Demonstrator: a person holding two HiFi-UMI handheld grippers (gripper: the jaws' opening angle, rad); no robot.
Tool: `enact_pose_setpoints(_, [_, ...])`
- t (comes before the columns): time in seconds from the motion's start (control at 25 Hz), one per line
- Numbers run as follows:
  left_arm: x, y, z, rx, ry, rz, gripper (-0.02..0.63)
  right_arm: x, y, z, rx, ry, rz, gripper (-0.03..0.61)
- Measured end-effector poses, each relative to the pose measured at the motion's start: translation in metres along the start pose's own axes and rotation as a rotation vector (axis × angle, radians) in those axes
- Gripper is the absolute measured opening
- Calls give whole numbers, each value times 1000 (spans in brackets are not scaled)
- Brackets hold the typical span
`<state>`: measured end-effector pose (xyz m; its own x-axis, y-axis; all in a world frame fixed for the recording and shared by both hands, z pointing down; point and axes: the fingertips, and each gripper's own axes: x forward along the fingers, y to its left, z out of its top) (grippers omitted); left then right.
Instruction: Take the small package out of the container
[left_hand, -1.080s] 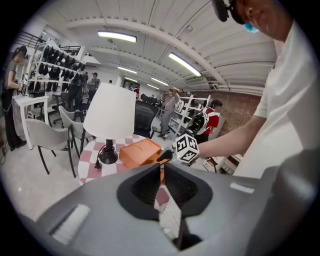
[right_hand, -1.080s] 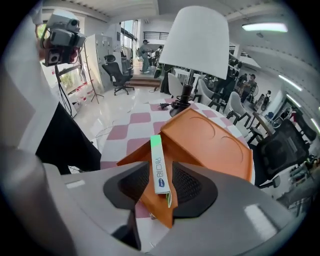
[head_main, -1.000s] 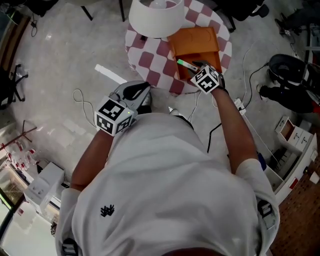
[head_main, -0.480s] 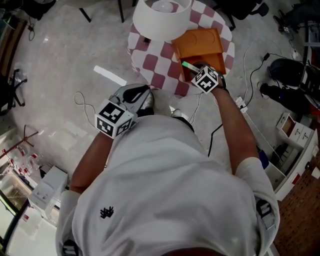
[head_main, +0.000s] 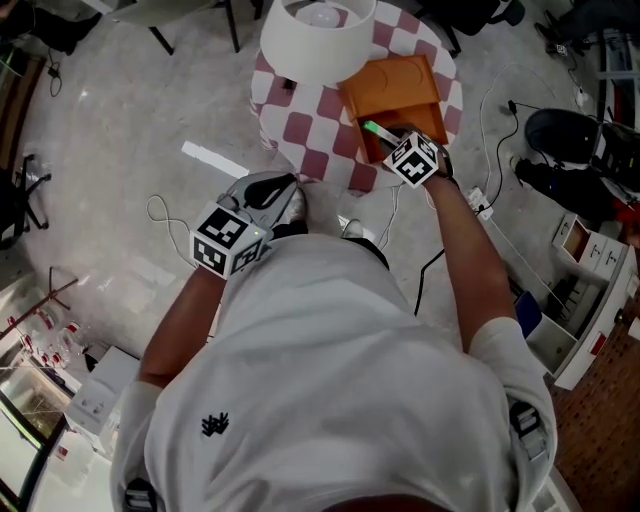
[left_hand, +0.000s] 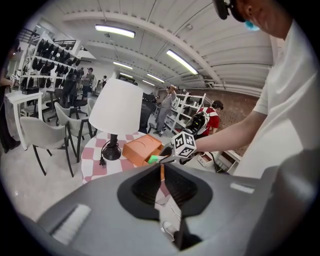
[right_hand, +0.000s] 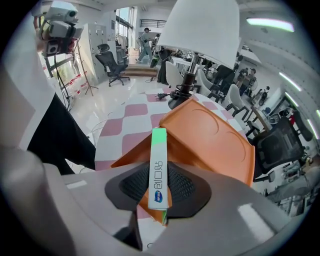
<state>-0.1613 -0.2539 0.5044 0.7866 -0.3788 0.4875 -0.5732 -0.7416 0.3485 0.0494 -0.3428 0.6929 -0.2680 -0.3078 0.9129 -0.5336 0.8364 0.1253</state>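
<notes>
A slim white and green small package stands on edge between the pads of my right gripper. The jaws are closing, and both pads touch its sides. Its green end sticks out over the near edge of the orange container, which lies on the checkered round table. The container's lid is tilted open behind the package. My left gripper hangs low beside the table, its jaws together with nothing in them. From the left gripper view the container and the package's green end show ahead.
A white-shaded lamp stands on the table's far side, its cord and plug lying on the cloth. Cables run over the floor to the right of the table. Chairs and shelves stand around the room.
The right gripper stays at the container's near edge with the package between its jaws. The left gripper has not moved. The head view has shifted slightly.
</notes>
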Motion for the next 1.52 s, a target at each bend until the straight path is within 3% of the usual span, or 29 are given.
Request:
enact_pose_setpoints(0.72, [37, -65, 5, 98, 9, -92, 57, -115, 1, -7, 157, -140, -89, 92])
enact_pose_setpoints(1.52, [65, -160, -6, 56, -34, -18, 54, -253, 74, -65, 239, -321, -74, 91])
